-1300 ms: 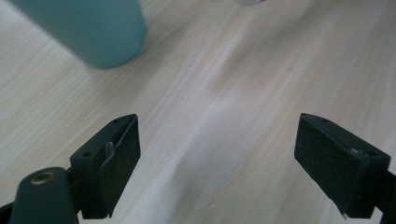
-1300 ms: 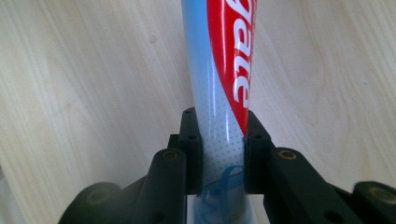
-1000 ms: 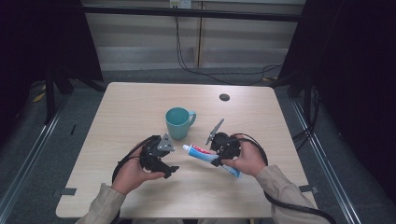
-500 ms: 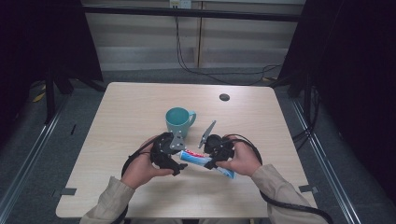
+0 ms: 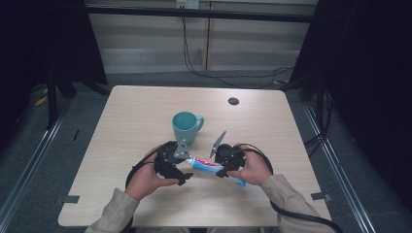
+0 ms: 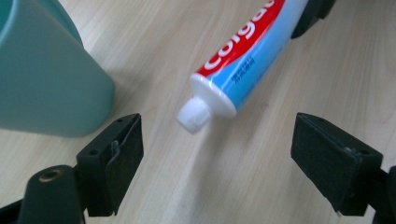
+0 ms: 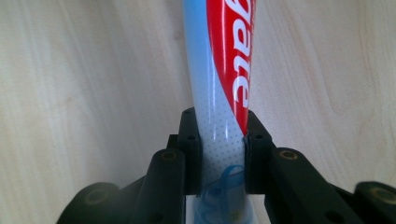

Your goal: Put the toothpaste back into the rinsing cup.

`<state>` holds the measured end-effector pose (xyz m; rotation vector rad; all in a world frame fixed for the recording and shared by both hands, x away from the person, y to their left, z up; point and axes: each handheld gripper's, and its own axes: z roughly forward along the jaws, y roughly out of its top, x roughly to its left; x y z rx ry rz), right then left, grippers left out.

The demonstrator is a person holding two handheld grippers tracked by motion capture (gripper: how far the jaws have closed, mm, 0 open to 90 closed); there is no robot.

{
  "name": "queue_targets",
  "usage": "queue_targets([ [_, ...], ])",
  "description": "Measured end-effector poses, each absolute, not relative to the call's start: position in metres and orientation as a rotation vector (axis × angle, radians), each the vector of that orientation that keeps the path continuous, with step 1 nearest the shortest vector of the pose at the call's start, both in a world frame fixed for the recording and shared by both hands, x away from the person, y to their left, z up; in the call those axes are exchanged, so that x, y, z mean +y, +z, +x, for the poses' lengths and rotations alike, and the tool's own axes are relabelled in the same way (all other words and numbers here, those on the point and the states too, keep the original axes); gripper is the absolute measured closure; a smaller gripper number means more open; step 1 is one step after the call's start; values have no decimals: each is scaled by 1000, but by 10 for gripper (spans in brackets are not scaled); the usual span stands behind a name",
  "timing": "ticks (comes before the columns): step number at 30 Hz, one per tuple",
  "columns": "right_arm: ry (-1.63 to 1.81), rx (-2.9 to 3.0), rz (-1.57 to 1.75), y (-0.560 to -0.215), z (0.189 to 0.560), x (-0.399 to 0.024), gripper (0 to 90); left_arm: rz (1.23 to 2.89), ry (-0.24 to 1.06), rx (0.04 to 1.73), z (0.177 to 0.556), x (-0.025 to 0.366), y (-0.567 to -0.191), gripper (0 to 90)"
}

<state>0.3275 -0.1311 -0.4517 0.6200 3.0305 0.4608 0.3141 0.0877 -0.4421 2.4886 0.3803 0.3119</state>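
On the pale wooden table (image 5: 126, 116) – mug (image 5: 185, 126), toothpaste tube (image 5: 209, 166) – dark curtains around

Toothpaste tube (image 5: 214, 167) bridges left tool (image 5: 180, 171) and right tool (image 5: 221, 167); teal mug (image 5: 185, 127) just behind.

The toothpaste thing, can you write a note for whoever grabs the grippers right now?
Right gripper: shut on the toothpaste tube, holding it off the table.
Left gripper: open, jaws either side of the white cap, not touching it.
Teal mug: upright, just behind the grippers.
Done: tube picked up, cap lined up.
Left: probably close on the cap and unscrew it.
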Motion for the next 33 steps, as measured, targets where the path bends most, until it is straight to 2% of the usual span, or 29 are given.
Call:
queue_targets([
  [24, 546, 3001, 685, -468, 327, -146, 716, 2454, 271, 440, 313, 102, -451, 164],
  [28, 580, 2991, 702, -468, 327, -148, 690, 2438, 272, 443, 311, 102, -451, 164],
  [33, 560, 2978, 711, -469, 325, -151, 598, 2433, 272, 451, 312, 103, -450, 164],
])
